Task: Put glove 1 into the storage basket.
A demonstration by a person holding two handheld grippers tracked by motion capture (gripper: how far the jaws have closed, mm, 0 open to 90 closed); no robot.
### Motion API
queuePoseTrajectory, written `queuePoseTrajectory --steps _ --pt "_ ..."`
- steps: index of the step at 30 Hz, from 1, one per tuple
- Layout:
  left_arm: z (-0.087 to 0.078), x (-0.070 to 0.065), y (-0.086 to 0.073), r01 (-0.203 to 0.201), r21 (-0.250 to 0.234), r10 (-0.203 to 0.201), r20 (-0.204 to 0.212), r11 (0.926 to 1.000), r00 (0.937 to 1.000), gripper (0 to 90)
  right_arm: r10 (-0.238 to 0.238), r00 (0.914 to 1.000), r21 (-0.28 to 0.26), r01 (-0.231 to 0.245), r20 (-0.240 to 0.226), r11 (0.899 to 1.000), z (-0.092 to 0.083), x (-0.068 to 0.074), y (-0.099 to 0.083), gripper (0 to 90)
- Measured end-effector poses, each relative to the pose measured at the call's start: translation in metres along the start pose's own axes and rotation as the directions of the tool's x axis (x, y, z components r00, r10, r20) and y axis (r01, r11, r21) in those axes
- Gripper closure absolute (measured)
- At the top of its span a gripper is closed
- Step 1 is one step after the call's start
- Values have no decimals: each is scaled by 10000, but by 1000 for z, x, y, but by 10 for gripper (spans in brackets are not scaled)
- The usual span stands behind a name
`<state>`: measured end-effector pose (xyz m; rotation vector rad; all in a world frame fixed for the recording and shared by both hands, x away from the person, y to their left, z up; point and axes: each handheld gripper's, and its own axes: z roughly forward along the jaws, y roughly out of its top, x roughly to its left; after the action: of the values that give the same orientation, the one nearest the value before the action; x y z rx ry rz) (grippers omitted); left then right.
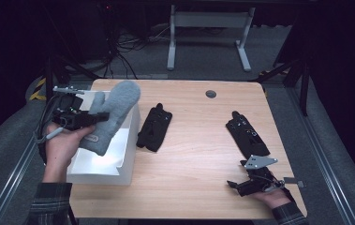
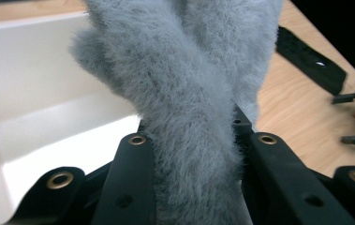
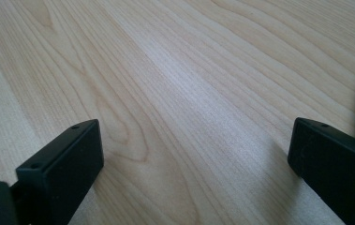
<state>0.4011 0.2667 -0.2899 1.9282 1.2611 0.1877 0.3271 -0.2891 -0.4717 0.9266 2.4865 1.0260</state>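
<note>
High view: left tool (image 1: pixel 84 119) is clamped on a fuzzy grey knitted mitten (image 1: pixel 114 112), held in the air above the open white rectangular box (image 1: pixel 126 161) at the near-left corner of the pale wooden counter (image 1: pixel 198 154). Mitten fingers angle up and away from the tool; the cuff end hangs just beyond the person's left hand (image 1: pixel 62 145), over the box opening.

Left gripper view: both black jaws press into the mitten (image 2: pixel 189 93) low on its body, pile bulging out between them. Jaws partly closed, grip on fabric only. White box interior (image 2: pixel 39 103) lies beyond and to one side of the jaws; counter to the other.

Right tool (image 1: pixel 255 183) rests low at the near-right counter edge, jaws spread wide with nothing between them; right gripper view confirms bare wood grain (image 3: pixel 189 93) between the two jaws. Two flat black gloves lie on the counter: one (image 1: pixel 154 127) just beside the box, across from the left tool, another (image 1: pixel 247 135) just ahead of the right tool.

Risks, as judged:
- Soft pile compresses; the mitten could slip from the jaws if swung quickly.
- Mitten stands taller than the box wall; released from here, tilted, it may drape over the rim or land outside rather than drop in.
- Lowering too far could knock the tool against the light box wall and shift it.
</note>
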Motion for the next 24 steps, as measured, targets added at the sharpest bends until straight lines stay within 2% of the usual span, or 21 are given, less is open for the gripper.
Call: queuePoseTrajectory --steps 4,7,11,15,16,19,23,24 --pt "11 18 -16 618 237 -611 -305 9978 9977 726 -4 10000 -2 4 -8 10000 0 0 0 39" --pt "24 32 -31 1085 473 -1054 -645 9930 9923 726 -7 10000 -1 7 -4 10000 0 0 0 39" --pt "39 43 -45 1562 681 -1514 -704 9854 9860 725 -9 10000 1 9 -5 10000 0 0 0 39" --pt "51 49 -54 1824 792 -1763 -777 9800 9813 724 -3 10000 -1 3 -1 10000 0 0 0 39" --pt "58 53 -58 1995 923 -1918 -851 9755 9777 724 -7 10000 -2 7 -1 10000 0 0 0 39" --pt "65 57 -61 2089 1022 -1998 -928 9726 9754 721 -7 10000 -4 7 -9 10000 0 0 0 39" --pt "77 63 -63 2217 1270 -2065 -1224 9668 9708 709 -5 10000 -3 5 -23 10000 0 0 0 39" --pt "83 67 -65 2316 1368 -2129 -1387 9632 9672 706 -12 10000 -1 12 -20 10000 0 0 0 39"
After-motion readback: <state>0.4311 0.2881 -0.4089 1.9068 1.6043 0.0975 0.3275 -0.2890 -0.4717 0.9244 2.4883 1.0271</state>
